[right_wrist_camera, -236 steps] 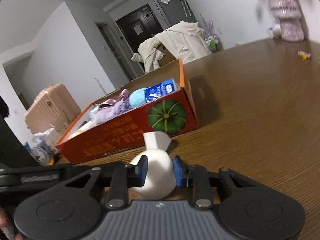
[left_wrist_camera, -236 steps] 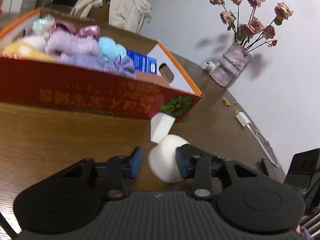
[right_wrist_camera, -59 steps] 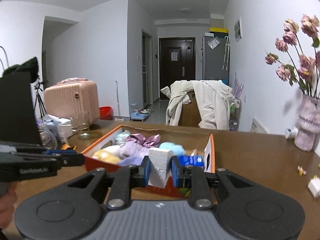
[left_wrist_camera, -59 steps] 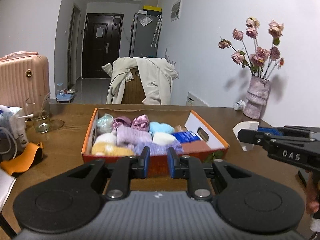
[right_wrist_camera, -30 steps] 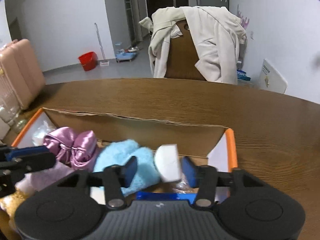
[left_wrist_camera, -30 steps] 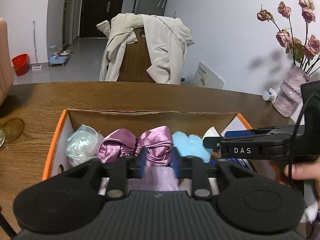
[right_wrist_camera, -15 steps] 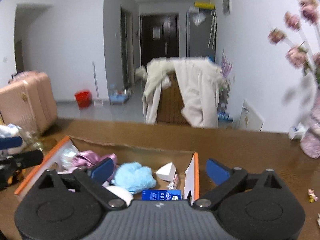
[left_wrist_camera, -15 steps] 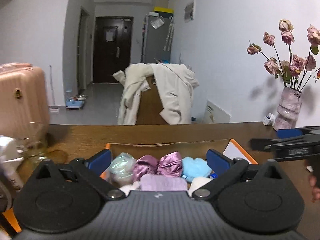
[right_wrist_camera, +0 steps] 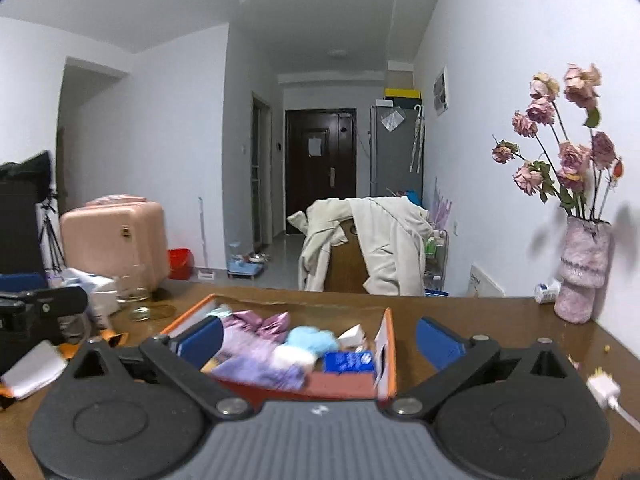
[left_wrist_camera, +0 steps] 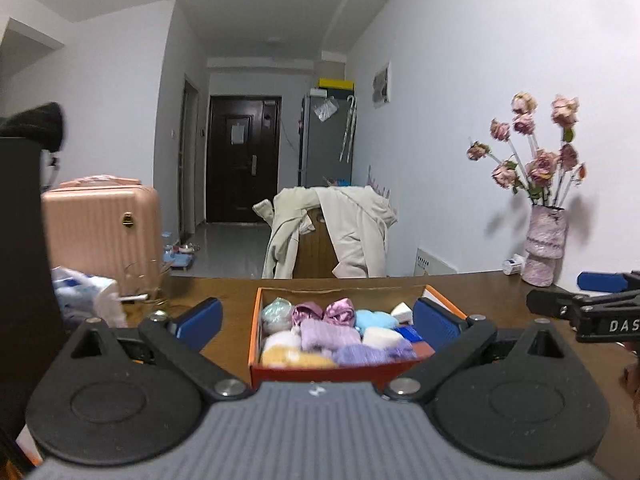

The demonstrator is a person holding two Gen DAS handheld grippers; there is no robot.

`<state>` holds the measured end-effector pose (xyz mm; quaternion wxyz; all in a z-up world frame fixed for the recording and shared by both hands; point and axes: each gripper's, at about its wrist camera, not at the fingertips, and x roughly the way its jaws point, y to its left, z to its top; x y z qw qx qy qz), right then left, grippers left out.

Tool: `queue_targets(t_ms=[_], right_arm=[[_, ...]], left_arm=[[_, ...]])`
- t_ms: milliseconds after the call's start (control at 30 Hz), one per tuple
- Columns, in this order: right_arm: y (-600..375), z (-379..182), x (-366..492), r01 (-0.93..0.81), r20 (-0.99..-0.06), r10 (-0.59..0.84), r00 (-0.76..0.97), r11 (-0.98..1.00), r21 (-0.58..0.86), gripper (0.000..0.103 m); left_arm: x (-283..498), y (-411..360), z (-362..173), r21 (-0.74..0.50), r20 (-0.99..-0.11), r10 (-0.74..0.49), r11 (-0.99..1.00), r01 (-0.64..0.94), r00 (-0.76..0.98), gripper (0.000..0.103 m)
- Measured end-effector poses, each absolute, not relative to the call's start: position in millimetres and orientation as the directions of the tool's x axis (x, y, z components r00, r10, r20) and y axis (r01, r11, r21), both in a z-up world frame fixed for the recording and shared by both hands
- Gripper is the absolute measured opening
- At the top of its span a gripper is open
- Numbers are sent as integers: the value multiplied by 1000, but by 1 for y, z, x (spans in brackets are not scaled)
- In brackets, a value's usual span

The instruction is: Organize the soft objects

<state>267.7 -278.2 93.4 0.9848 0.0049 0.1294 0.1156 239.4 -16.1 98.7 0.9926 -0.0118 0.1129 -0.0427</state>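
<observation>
Standing wide apart, the blue-padded fingers (left_wrist_camera: 199,318) of the left gripper (left_wrist_camera: 317,320) have just been opening and hold nothing; the box (left_wrist_camera: 332,370) shows in the gap between them, farther off on the tabletop (left_wrist_camera: 236,292). The right gripper (right_wrist_camera: 318,338) is the same: its jaws have just been opening, they are spread wide and empty, and the box (right_wrist_camera: 344,384) lies beyond them.

The red-and-orange box is full of soft things. In the left wrist view a pale glittery ball (left_wrist_camera: 276,312), a pink satin bow (left_wrist_camera: 324,310), a blue puff (left_wrist_camera: 374,319) and a white wedge sponge (left_wrist_camera: 402,312) sit along the far side; nearer lie a lilac knit (left_wrist_camera: 328,332), a white oval sponge (left_wrist_camera: 380,337), a yellow piece (left_wrist_camera: 296,358) and a blue packet (left_wrist_camera: 410,334). In the right wrist view the wedge sponge (right_wrist_camera: 352,334) rests beside the blue puff (right_wrist_camera: 312,338), against the box's right end wall.

A vase (right_wrist_camera: 582,276) of dried roses stands on the tabletop by the wall, well apart from the box. A coat-draped chair (left_wrist_camera: 320,236) is behind the tabletop, and a pink suitcase (left_wrist_camera: 100,236) is to the left.
</observation>
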Motion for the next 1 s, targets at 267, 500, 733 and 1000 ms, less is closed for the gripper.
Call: queue_targets(t_ms=[267, 500, 733, 1000], right_arm=[[-263, 54, 159, -270, -266, 287, 920, 958, 98, 103], [-237, 9, 87, -266, -303, 270, 914, 962, 56, 103], [-227, -22, 46, -281, -354, 298, 886, 954, 101, 103], [-229, -25, 42, -229, -352, 247, 903, 969, 93, 103]], left_arm=[[121, -17, 60, 3, -191, -67, 998, 69, 979, 103], [62, -11, 24, 28, -243, -4, 1000, 11, 970, 103], [32, -9, 9, 41, -254, 18, 999, -7, 967, 103], [29, -4, 5, -1, -262, 0, 1000, 0, 965, 103]])
